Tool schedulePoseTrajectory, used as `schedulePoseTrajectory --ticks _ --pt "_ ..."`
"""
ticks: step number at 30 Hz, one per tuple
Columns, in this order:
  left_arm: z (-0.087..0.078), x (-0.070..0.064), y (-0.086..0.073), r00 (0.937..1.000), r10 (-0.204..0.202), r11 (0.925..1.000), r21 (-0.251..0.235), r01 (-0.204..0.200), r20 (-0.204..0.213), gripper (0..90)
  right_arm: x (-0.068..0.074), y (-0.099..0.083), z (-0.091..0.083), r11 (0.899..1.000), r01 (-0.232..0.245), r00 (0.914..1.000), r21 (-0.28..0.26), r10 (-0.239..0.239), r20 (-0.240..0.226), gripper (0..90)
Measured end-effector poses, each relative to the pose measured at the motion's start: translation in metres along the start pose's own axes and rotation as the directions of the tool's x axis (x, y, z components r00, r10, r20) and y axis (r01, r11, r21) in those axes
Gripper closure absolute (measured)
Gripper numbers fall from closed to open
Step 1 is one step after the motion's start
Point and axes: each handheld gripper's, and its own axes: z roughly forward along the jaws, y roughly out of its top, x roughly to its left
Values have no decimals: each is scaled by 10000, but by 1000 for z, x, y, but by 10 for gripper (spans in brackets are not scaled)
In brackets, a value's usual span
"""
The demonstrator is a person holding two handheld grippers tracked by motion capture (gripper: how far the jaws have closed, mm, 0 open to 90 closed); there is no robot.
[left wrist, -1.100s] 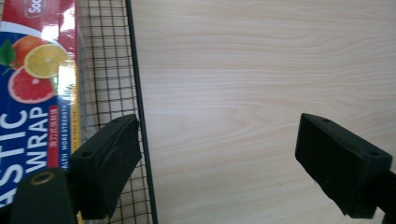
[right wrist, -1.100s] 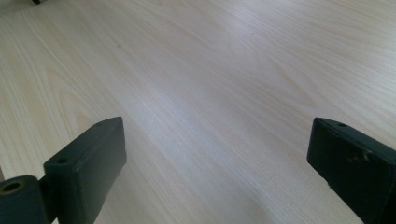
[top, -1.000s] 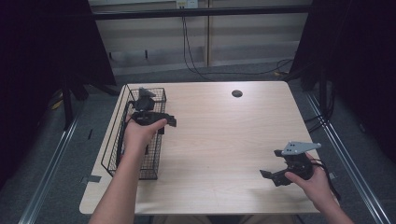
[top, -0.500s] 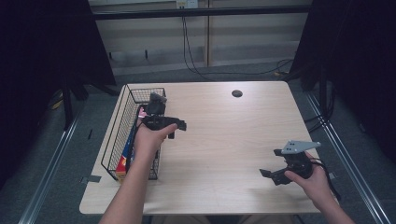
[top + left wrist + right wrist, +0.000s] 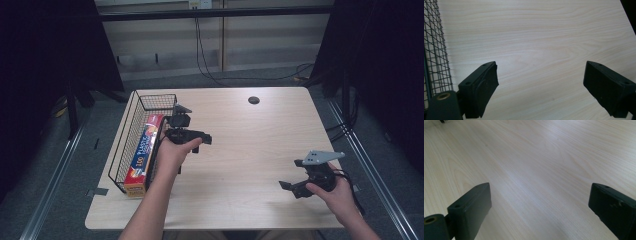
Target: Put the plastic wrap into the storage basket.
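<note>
- Left gripper (image 5: 192, 141) is hovering over the table (image 5: 240, 150) just right of the wire basket (image 5: 131, 131), held in the person's left hand (image 5: 172, 152); jaws are standing spread wide with nothing between them, bare wood showing in the gap in the left gripper view (image 5: 541, 82).
- Basket mesh (image 5: 435, 50) is running along the left edge of the left gripper view, close beside the left jaw.
- Right gripper (image 5: 295, 186) is sitting low near the table's front right corner, held in the right hand (image 5: 340, 192), grey three-cornered plate (image 5: 320, 156) on top; jaws are spread wide and empty, only wood grain between them in the right gripper view (image 5: 539, 210).
- Plastic wrap box (image 5: 144, 152), red and orange with a blue band, is lying lengthwise inside the basket on the table's left side, apart from both grippers.
- Small dark round disc (image 5: 253, 100) is sitting on the table near the far edge; cannot tell whether it is a hole or a cap.
- The two grippers are sitting well apart from each other.
- Cables (image 5: 200, 45) are hanging behind the table's far side.
</note>
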Motion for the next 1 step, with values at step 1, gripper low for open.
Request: schedulePoseTrajectory --ticks 1 --pt "2 -1 -1 10000 14 10000 -78 -14 2 120 0 -1 0 10000 -34 10000 0 34 -7 41"
